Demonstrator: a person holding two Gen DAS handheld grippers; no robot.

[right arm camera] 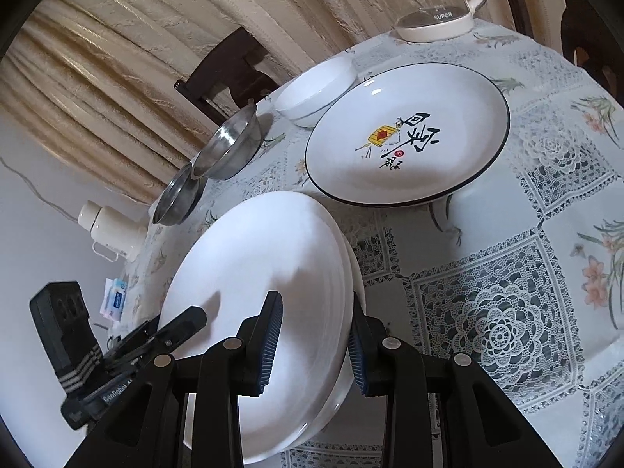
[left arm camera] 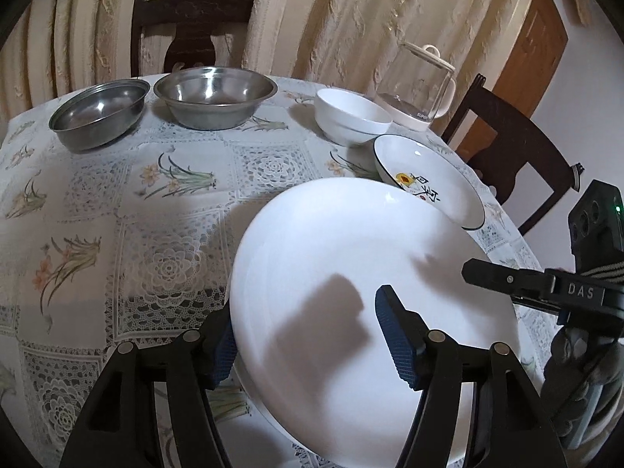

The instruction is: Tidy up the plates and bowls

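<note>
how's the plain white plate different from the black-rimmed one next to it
The plain white plate has no decoration; the black-rimmed plate has a dark edge line and a printed picture with calligraphy in its well. The white plate sits between the fingers of both the left gripper and the right gripper, on another white plate; the black-rimmed plate is untouched on the tablecloth. Both are round, glossy and shallow.

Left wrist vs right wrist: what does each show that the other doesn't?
Left wrist only: the kettle's lid and a wooden door.

Right wrist only: a white flask and a small packet off the table's far edge, plus a second white plate under the top one.

Both: white plate, decorated plate, white bowl, two steel bowls, both grippers.
</note>
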